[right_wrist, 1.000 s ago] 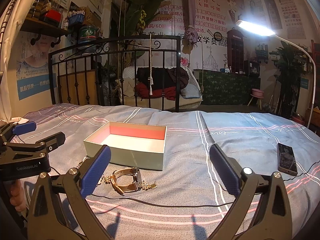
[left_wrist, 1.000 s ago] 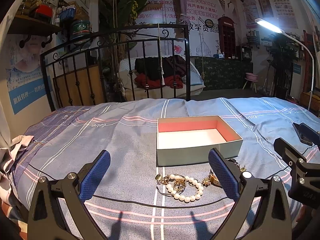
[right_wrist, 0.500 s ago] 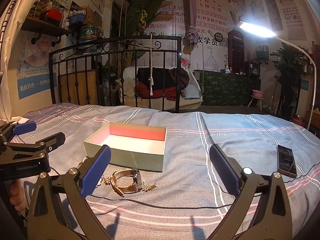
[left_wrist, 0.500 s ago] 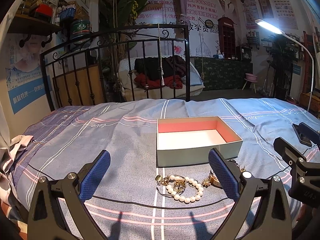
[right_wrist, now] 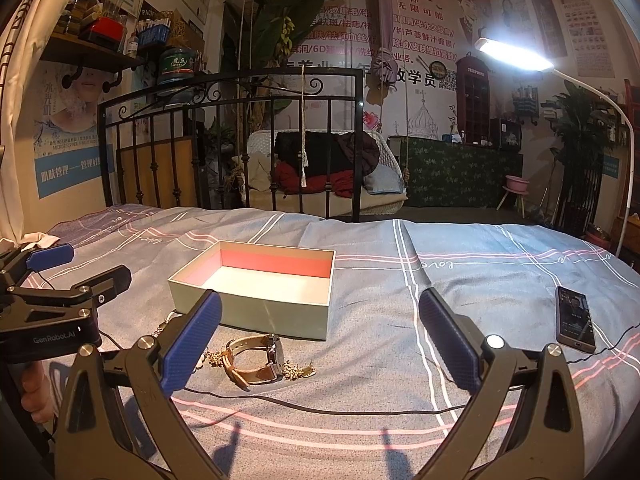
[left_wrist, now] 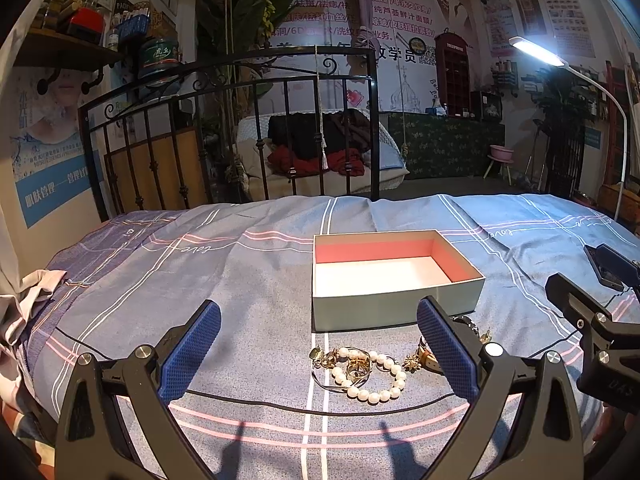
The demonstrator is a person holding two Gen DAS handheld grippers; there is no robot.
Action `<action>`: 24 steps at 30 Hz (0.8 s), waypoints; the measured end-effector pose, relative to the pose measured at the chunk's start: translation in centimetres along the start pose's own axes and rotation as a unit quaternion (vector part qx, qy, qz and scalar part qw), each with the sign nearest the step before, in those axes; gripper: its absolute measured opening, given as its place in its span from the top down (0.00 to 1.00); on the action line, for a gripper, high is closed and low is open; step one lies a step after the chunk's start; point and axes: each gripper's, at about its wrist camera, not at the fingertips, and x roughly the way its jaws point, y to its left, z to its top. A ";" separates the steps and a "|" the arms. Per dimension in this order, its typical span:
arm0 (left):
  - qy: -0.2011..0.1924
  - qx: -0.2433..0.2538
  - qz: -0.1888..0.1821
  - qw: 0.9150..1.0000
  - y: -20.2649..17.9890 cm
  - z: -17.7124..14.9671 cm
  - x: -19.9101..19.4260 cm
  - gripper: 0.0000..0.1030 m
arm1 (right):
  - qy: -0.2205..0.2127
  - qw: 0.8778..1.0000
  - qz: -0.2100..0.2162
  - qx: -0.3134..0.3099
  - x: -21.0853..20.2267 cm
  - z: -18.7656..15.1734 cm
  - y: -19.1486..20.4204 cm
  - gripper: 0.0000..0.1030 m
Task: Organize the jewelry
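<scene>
An open pale-green box (left_wrist: 394, 300) with pink inner walls and a white floor sits on the blue striped bedsheet; it also shows in the right wrist view (right_wrist: 256, 304). In front of it lie a pearl bracelet (left_wrist: 374, 376) tangled with gold pieces, and a tan-strap watch (right_wrist: 256, 360) with a gold chain (right_wrist: 298, 371). My left gripper (left_wrist: 318, 348) is open and empty, just short of the pearls. My right gripper (right_wrist: 320, 340) is open and empty, its left finger beside the watch. Each gripper shows at the edge of the other's view.
A phone (right_wrist: 575, 318) lies on the sheet at the right. A thin black cable (right_wrist: 320, 406) runs across the sheet in front of the jewelry. A black iron bed frame (left_wrist: 240, 128) stands behind. A lamp (right_wrist: 516, 54) shines from the upper right.
The right wrist view has risen slightly, so the box and watch sit a little lower in it. The left gripper has barely moved. Both stay open.
</scene>
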 end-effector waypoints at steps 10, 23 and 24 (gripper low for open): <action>0.025 -0.010 -0.008 1.000 0.9 -0.5 0.9 0.06 | 0.014 1.000 0.009 0.000 0.9 -0.4 0.1 0.05; 0.131 -0.002 -0.030 0.991 2.2 -1.3 3.9 0.07 | 0.060 0.998 0.013 -0.015 2.8 0.3 0.0 0.05; 0.147 0.006 -0.029 0.989 2.1 -1.5 4.4 0.07 | 0.072 0.997 0.016 -0.013 3.3 0.2 -0.1 0.06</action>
